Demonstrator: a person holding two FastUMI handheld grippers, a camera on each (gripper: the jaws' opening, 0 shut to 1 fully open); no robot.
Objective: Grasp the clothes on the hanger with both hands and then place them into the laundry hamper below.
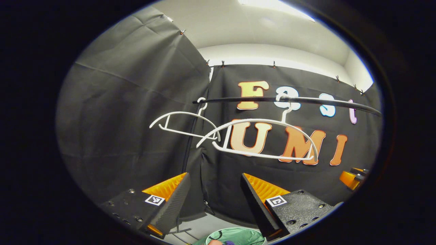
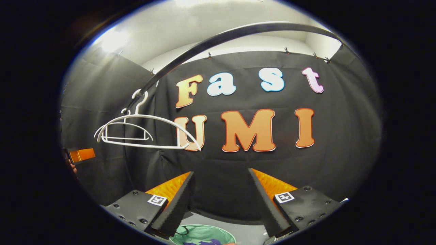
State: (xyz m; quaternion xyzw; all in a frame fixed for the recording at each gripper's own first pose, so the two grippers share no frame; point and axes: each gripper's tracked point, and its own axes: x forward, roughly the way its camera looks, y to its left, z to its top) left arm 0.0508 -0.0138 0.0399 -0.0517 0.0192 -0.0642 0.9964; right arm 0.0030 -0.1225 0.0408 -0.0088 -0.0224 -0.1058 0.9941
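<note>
Two bare white hangers (image 1: pixel 262 139) (image 1: pixel 185 124) hang from a black rail (image 1: pixel 289 99); no clothes are on them. In the right gripper view the same hangers (image 2: pixel 146 131) hang at the left under the curved rail (image 2: pixel 218 37). My left gripper (image 1: pixel 214 190) is open with nothing between its fingers, pointing at the cloth wall below the hangers. My right gripper (image 2: pixel 221 187) is open too and holds nothing. Below, a green hamper (image 1: pixel 238 235) (image 2: pixel 201 234) shows at the bottom edge with some purple fabric (image 2: pixel 204 242) in it. The other gripper's orange finger shows at far right (image 1: pixel 351 178) and far left (image 2: pixel 81 154).
The black cloth wall (image 1: pixel 136 119) closes the booth at the back and left. A pale floor strip (image 1: pixel 201 226) runs along the foot of the wall beside the hamper. A thin black stand pole (image 1: pixel 190 143) rises near the corner.
</note>
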